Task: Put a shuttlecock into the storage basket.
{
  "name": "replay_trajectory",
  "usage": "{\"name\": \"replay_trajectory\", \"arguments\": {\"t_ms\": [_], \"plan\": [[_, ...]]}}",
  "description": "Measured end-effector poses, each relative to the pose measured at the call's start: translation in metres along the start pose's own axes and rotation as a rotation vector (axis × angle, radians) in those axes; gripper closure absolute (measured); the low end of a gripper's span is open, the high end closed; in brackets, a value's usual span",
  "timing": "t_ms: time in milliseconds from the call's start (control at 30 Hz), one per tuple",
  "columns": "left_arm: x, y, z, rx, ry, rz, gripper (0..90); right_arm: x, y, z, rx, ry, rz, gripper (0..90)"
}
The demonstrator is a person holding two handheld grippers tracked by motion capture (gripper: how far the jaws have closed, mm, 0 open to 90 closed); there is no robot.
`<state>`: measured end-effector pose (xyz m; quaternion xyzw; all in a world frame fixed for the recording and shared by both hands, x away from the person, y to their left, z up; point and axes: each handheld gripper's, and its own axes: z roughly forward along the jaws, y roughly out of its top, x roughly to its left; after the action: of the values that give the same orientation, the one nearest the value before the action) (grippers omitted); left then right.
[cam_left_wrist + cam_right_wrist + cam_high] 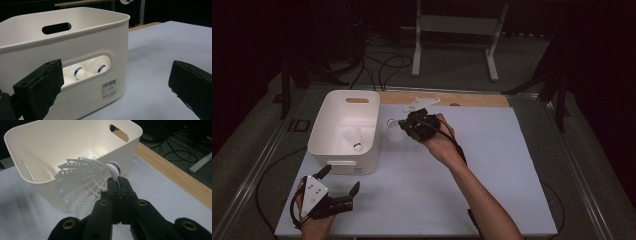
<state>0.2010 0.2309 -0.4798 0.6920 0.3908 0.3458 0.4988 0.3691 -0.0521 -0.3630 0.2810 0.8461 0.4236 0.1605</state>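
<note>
Beside the right wall of the bin (343,127), near the mat's far edge, the right gripper (404,129) holds a shuttlecock (83,178) with its jaws pinched shut on the skirt edge close to the cork. The shuttlecock hangs just outside the bin rim, not yet over the opening. Two shuttlecocks (88,70) already lie inside, visible through the handle slot. Judged progress: partway; the held one remains to be carried over the rim and released. The left gripper (341,181) rests at the mat's near left corner, jaws wide and empty. The bin floor is largely hidden, so the count inside is uncertain.
</note>
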Motion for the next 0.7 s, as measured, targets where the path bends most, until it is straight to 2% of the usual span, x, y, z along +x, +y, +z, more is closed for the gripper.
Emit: {"name": "replay_trajectory", "arguments": {"t_ms": [700], "plan": [[0.0, -0.0001, 0.0003, 0.002, 0.0, 0.001, 0.4, -0.0019, 0.0093, -0.0027, -0.012, -0.001, 0.007, 89.8]]}}
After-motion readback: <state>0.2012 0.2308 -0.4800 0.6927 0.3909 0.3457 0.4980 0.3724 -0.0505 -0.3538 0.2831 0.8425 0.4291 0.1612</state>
